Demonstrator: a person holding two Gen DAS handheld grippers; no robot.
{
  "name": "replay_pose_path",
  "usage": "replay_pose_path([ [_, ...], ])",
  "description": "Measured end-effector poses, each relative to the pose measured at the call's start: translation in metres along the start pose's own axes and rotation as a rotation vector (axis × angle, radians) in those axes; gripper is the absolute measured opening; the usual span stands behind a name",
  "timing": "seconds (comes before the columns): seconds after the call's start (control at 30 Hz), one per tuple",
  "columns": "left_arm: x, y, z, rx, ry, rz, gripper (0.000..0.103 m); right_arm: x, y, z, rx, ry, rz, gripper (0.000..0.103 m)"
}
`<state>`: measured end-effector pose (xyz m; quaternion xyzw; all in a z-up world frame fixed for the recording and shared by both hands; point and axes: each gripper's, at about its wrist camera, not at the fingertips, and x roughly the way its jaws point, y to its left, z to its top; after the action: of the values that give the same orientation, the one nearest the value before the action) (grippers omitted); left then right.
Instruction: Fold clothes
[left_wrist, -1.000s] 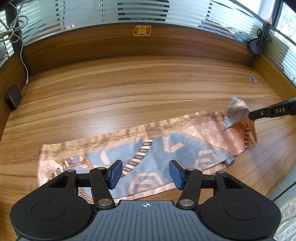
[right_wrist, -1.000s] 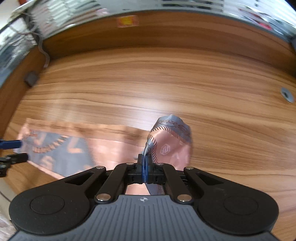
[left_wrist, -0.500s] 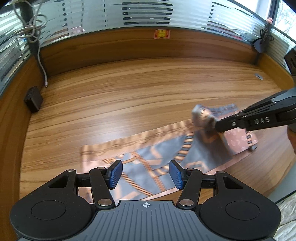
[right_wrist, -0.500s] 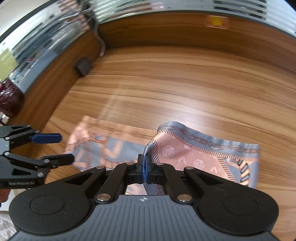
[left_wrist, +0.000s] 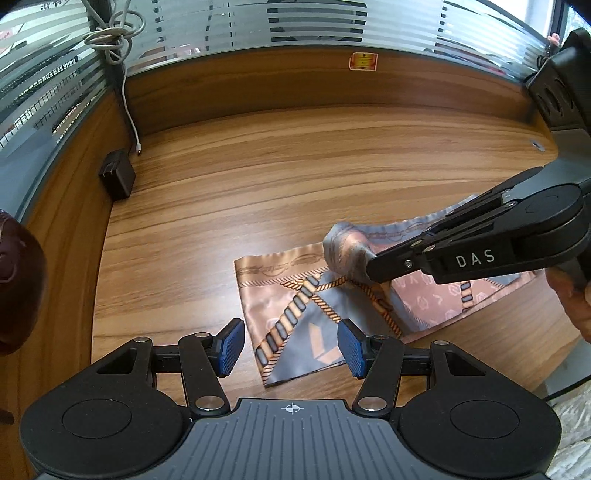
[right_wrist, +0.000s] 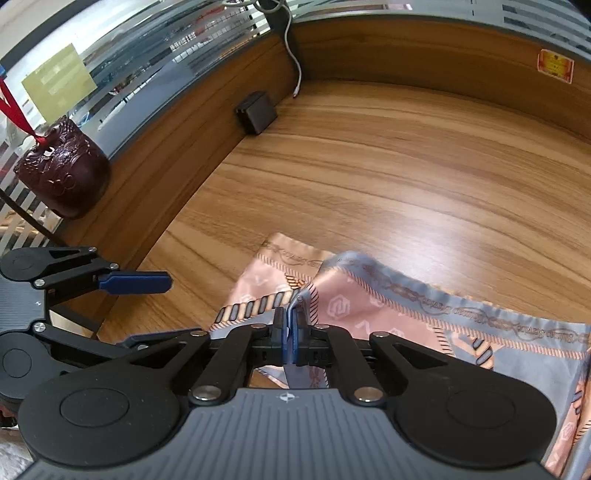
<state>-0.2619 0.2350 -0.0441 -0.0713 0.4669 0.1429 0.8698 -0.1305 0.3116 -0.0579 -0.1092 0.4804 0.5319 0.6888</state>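
Scarf (left_wrist: 295, 317) lies on the wooden worktop (left_wrist: 258, 177) ahead of your left gripper (left_wrist: 291, 346), whose jaws stand wide apart with nothing between them; the blue pads (left_wrist: 231, 345) frame the scarf's near left corner from above. From this left wrist view, your right gripper (left_wrist: 373, 267) reaches in from the right, its jaws pinched together on a raised fold of the scarf, which bunches into a grey-and-peach hump at the tip. The rest of the cloth stays flat on the worktop, running off to the right under that gripper. A black adapter (left_wrist: 116, 179) sits at the far left against the wooden wall, with a white cable (left_wrist: 127, 107) hanging beside it.

In the right wrist view, your right gripper (right_wrist: 290, 332) has its jaws closed on a thin edge of the scarf (right_wrist: 406, 310), lifted clear of the worktop (right_wrist: 388, 177); the cloth drapes away to the right. Your left gripper (right_wrist: 147, 310) shows at the left, jaws open, just beside the scarf's left end. A dark red carved pot (right_wrist: 64, 166) stands on the ledge at far left.
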Motion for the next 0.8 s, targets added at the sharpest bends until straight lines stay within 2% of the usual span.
replay_pose_path([
  [0.07, 0.0, -0.002, 0.0, 0.007, -0.001, -0.004, 0.059, -0.007, -0.006, -0.002, 0.006, -0.009, -0.021, 0.016],
  [0.13, 0.002, -0.004, 0.0, 0.017, -0.004, -0.012, 0.059, -0.015, -0.015, -0.006, 0.017, -0.019, -0.042, 0.02],
  [0.33, 0.014, -0.022, 0.009, 0.052, -0.005, -0.054, 0.059, -0.05, -0.059, -0.029, 0.083, -0.041, -0.137, 0.02],
  [0.6, 0.033, -0.061, 0.023, 0.093, -0.014, -0.105, 0.059, -0.097, -0.137, -0.067, 0.207, -0.056, -0.295, 0.02],
  [0.8, 0.048, -0.092, 0.029, 0.115, -0.005, -0.135, 0.059, -0.113, -0.188, -0.093, 0.25, -0.023, -0.37, 0.02],
])
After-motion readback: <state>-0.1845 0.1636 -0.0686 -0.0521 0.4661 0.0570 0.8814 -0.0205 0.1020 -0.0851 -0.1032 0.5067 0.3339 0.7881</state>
